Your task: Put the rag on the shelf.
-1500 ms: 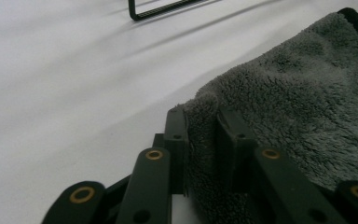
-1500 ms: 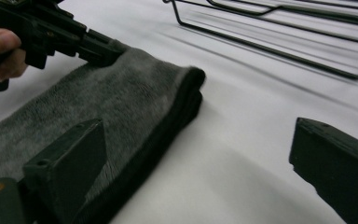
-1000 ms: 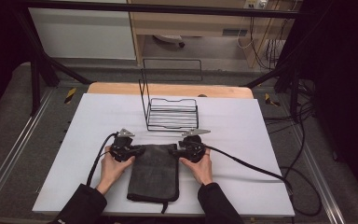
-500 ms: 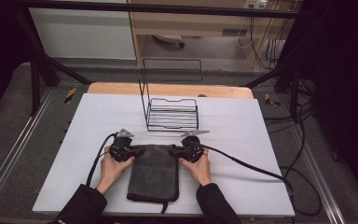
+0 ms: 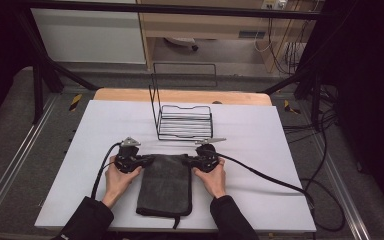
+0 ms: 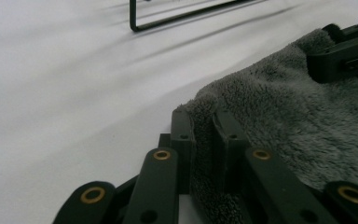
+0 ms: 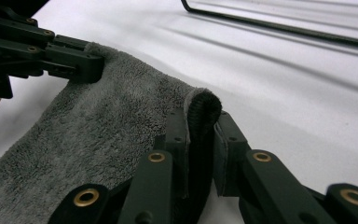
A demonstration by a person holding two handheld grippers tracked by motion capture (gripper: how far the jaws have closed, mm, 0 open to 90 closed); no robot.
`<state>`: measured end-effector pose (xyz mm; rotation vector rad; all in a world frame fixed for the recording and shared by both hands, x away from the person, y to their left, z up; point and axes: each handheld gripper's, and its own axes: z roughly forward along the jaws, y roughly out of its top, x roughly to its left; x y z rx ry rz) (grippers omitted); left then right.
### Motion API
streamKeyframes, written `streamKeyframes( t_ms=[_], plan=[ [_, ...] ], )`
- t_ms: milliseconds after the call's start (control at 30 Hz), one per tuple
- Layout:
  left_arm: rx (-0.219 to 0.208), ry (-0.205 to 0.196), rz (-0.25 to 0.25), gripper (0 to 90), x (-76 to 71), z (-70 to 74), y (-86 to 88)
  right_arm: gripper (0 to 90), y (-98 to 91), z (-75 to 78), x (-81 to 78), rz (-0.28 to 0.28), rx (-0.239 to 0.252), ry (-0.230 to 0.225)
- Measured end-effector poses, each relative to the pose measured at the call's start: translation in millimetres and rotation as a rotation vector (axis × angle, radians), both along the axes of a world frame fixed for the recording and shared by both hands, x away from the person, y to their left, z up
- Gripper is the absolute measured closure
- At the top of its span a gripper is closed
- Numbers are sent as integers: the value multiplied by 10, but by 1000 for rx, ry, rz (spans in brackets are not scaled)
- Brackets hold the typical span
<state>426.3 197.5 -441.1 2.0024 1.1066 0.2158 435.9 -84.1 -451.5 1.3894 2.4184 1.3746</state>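
Observation:
A dark grey towel (image 5: pixel 166 182) lies folded on the white table (image 5: pixel 280 150), its long side running toward the person. My left gripper (image 5: pixel 147 161) is at its far left corner and my right gripper (image 5: pixel 187 161) at its far right corner, both lying low on the table. In the left gripper view the jaws (image 6: pixel 204 119) have just been closing and pinch the towel's edge (image 6: pixel 284 121). In the right gripper view the jaws (image 7: pixel 200 116) have also just been closing and squeeze a raised fold of the towel (image 7: pixel 98 130).
A black wire rack (image 5: pixel 185 122) with a tall back frame stands just beyond the towel. A cable (image 5: pixel 270 177) trails right from the right gripper, and another (image 5: pixel 102 165) loops left. The table's front edge is near the towel's end.
Both hands stay at the towel's far corners. The right gripper's jaws have drawn together on its corner.

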Motion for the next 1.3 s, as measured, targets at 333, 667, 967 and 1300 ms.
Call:
streamKeyframes(
  t_ms=[333,667,967,1300],
  plan=[
    [-59,-38,-17,805,-96,162,92,792,-24,130,-71,5,49,-50],
    [-81,-80,-26,805,-189,322,140,793,-44,293,-159,19,82,-104],
    [-100,-107,-29,806,-263,433,166,794,-32,440,-257,35,80,-177],
    [-121,-160,-35,807,-352,588,171,795,-62,578,-348,31,116,-229]
  ],
)
